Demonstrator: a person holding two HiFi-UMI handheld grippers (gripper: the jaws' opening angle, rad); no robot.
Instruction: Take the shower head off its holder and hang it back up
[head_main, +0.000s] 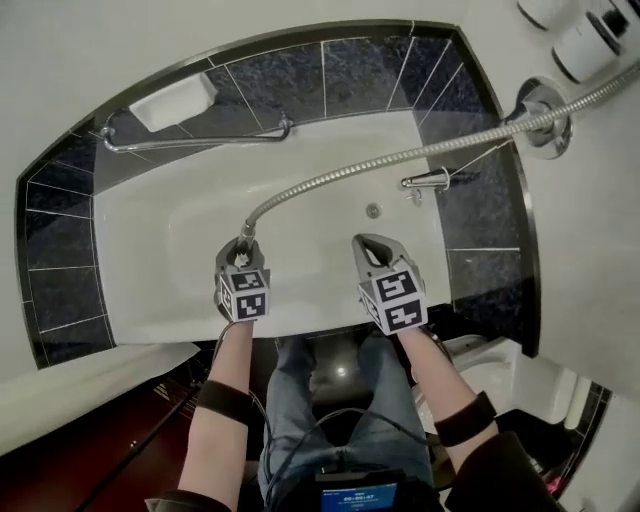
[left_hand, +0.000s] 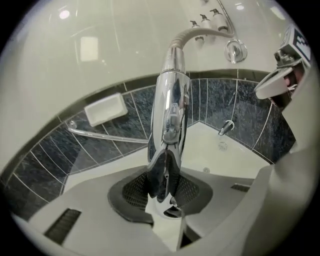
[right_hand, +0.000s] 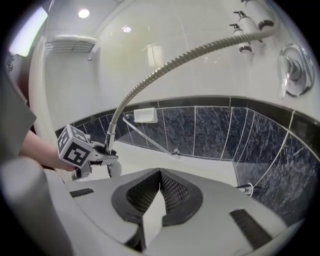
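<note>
The chrome shower head handle (left_hand: 169, 115) stands between the pads of my left gripper (left_hand: 162, 182), which is shut on it. Its ribbed metal hose (head_main: 400, 157) runs from the gripper (head_main: 241, 252) up and right to the wall. In the right gripper view the left gripper (right_hand: 97, 152) holds the handle over the tub, with the hose (right_hand: 165, 67) arcing overhead. My right gripper (head_main: 368, 243) hovers beside it over the white bathtub (head_main: 170, 250); its jaws (right_hand: 160, 176) are shut with nothing between them. I cannot make out the holder in any view.
A chrome grab bar (head_main: 190, 141) and a white soap dish (head_main: 175, 100) sit on the dark tiled ledge at the tub's far side. The tub spout (head_main: 430, 181), the round valve plate (head_main: 545, 118) and several bottles (head_main: 590, 35) are at the right.
</note>
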